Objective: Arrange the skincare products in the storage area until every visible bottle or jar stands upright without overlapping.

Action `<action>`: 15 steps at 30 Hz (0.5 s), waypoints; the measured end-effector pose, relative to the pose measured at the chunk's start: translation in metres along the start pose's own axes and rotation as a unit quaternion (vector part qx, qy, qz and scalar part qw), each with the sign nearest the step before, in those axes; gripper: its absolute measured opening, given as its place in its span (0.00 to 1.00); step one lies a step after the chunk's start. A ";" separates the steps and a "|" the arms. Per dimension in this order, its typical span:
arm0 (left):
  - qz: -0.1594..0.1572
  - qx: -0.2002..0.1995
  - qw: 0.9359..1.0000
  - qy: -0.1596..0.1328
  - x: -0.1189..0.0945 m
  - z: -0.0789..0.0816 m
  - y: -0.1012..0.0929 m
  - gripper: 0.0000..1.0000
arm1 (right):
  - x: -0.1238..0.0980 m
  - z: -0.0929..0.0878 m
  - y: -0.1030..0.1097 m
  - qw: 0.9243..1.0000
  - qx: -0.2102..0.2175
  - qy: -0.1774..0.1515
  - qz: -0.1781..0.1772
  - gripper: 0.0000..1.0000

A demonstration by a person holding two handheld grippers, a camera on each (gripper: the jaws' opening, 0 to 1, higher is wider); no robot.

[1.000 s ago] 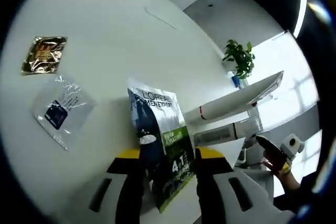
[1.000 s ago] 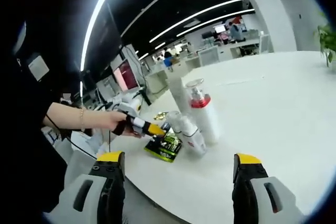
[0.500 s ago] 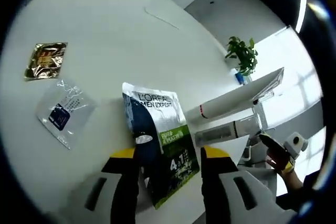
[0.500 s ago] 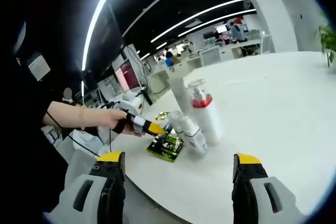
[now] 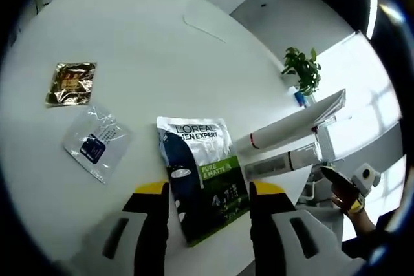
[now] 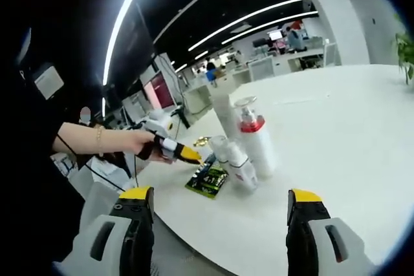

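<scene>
In the left gripper view, my left gripper [image 5: 208, 193] has its yellow-tipped jaws parted, one on each side of the near end of a flat dark blue, grey and green L'Oréal Men Expert sachet [image 5: 202, 174]. The sachet lies flat on the round white table [image 5: 162, 50]; I cannot tell whether either jaw touches it. Beyond it to the left lie a clear plastic sachet with a dark blue label [image 5: 96, 145] and, farther out, a crinkled gold foil sachet [image 5: 70, 83], each apart from the others. To the right, a white bottle with a red band [image 5: 288, 128] and a white tube with grey print [image 5: 283, 160] stretch across the picture; fisheye distortion makes their pose hard to read here. A green potted plant [image 5: 302, 70] stands near the far table edge.

In the right gripper view, my right gripper [image 6: 220, 210] is spread wide and holds nothing, short of the table. The white bottle with a red band stands upright, with the white tube just beside it. The print on both is too small to read. The left gripper hovers at the sachet, held by a hand [image 6: 132, 142] whose arm is cut off by a dark sleeve.
</scene>
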State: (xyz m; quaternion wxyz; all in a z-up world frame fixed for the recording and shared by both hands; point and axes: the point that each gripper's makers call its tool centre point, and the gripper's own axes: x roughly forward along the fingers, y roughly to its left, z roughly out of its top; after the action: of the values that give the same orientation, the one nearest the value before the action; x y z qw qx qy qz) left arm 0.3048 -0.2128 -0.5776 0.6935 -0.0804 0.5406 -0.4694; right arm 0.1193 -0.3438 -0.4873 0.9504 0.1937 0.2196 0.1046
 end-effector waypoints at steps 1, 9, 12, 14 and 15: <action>0.000 0.001 1.000 -0.003 -0.001 0.000 -0.001 0.46 | 0.000 0.000 0.000 1.000 0.001 0.000 0.000 0.88; -0.015 -0.024 0.998 -0.049 -0.017 0.006 -0.009 0.58 | 0.001 0.002 0.002 1.000 0.000 -0.003 0.009 0.89; -0.010 -0.024 0.998 -0.055 -0.023 0.005 -0.008 0.59 | 0.000 0.002 0.003 1.000 -0.001 -0.004 0.012 0.89; -0.008 -0.026 0.998 -0.057 -0.028 0.001 -0.009 0.61 | 0.000 0.003 0.004 1.000 -0.001 -0.006 0.014 0.90; -0.009 -0.029 0.998 -0.059 -0.031 -0.001 -0.011 0.62 | 0.000 0.003 0.004 1.000 -0.001 -0.006 0.014 0.90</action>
State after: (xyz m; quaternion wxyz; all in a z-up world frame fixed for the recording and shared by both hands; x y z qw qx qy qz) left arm 0.2990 -0.1957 -0.5508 0.7174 -0.1335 0.5112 -0.4541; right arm 0.1203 -0.3413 -0.4832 0.9505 0.1963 0.2105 0.1173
